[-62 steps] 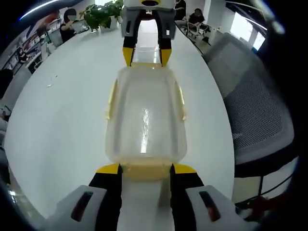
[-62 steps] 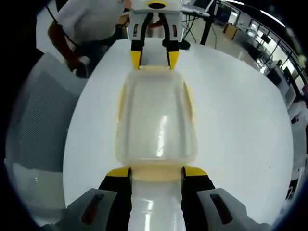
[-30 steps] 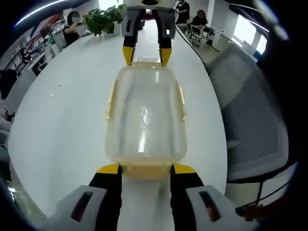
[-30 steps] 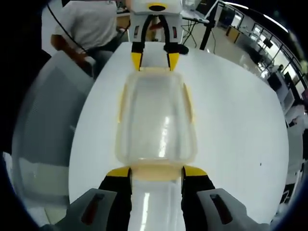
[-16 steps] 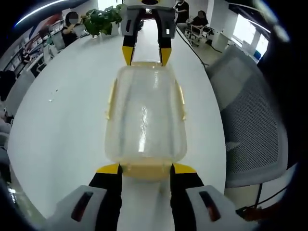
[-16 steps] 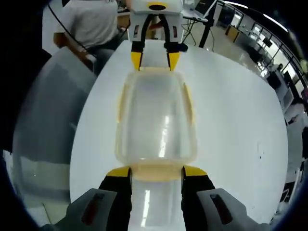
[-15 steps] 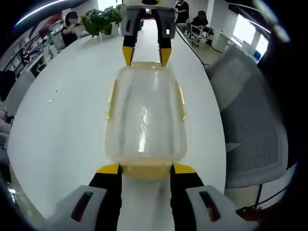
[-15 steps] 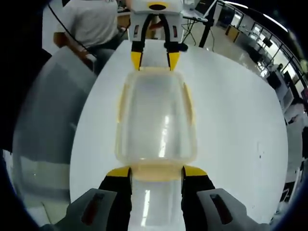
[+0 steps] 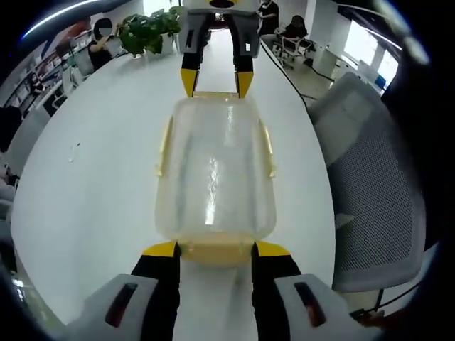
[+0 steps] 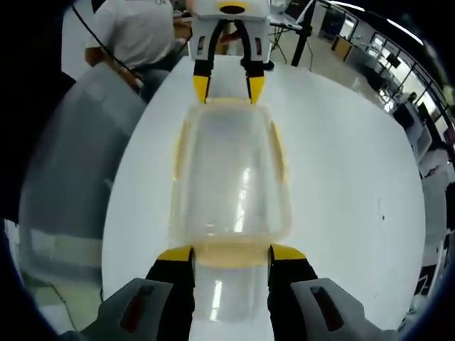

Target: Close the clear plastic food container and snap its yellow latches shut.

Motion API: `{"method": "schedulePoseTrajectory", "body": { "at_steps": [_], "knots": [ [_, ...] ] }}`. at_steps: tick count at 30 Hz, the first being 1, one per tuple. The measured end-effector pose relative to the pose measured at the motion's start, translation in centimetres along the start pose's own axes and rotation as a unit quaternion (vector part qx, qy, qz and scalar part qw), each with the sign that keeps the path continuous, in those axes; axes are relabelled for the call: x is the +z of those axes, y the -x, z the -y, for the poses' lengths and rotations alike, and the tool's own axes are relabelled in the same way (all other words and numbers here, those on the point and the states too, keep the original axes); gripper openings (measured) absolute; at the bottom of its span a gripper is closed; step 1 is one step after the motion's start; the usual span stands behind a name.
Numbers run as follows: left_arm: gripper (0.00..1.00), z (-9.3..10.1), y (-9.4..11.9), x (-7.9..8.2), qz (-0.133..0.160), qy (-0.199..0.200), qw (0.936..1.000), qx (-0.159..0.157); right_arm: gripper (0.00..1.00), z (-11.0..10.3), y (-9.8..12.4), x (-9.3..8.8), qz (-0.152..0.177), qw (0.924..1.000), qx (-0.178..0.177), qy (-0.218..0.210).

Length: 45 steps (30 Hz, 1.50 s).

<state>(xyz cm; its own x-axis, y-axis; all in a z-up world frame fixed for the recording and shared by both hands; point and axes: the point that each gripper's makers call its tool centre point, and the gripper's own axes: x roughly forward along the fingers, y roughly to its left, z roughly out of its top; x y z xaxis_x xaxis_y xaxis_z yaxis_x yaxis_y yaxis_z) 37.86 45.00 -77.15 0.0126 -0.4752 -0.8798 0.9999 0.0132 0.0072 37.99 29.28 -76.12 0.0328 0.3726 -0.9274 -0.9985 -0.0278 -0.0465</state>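
The clear rectangular plastic food container point(image 9: 215, 174) with yellow latches lies between the two grippers above the round white bench point(image 9: 92, 170); whether it rests on the bench surface or is lifted clear of it cannot be told.

Left gripper point(image 9: 215, 249), left gripper view: its yellow-tipped black jaws stand apart, one on either side of the yellow end latch point(image 9: 215, 252) at the container's near short end. The tips touch the latch's corners. Whether they clench it or merely bracket it cannot be told.

Right gripper point(image 10: 231, 253), right gripper view: the same arrangement at the opposite short end. Jaws apart, flanking the yellow latch point(image 10: 232, 254) there, tips against it; grasp not determinable.

Each gripper appears in the other's view at the container's far end: the right gripper point(image 9: 215, 84) in the left gripper view, the left gripper point(image 10: 228, 88) in the right gripper view, jaw tips at the far rim.

The lid is seated on the container. The yellow side latches point(image 9: 164, 145) along the long sides flare outward from the wall.

A grey mesh office chair point(image 9: 377, 177) stands beside the bench edge. A green potted plant point(image 9: 146, 25) sits near the far edge. A person in a white shirt point(image 10: 135, 32) stands beyond the bench in the right gripper view.
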Motion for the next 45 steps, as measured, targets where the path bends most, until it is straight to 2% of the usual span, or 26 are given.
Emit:
{"method": "schedulePoseTrajectory", "body": {
  "at_steps": [30, 45],
  "knots": [
    [0.38, 0.5, -3.2, 7.3, -0.022, 0.001, 0.9998, 0.0, 0.39, -0.6, 3.3, -7.2, 0.002, 1.0, 0.001, 0.0],
    [0.38, 0.9, -4.8, 10.3, -0.022, 0.002, 0.9998, -0.002, 0.39, -1.2, 4.4, -10.5, 0.001, 1.0, 0.003, -0.005]
  ]
}}
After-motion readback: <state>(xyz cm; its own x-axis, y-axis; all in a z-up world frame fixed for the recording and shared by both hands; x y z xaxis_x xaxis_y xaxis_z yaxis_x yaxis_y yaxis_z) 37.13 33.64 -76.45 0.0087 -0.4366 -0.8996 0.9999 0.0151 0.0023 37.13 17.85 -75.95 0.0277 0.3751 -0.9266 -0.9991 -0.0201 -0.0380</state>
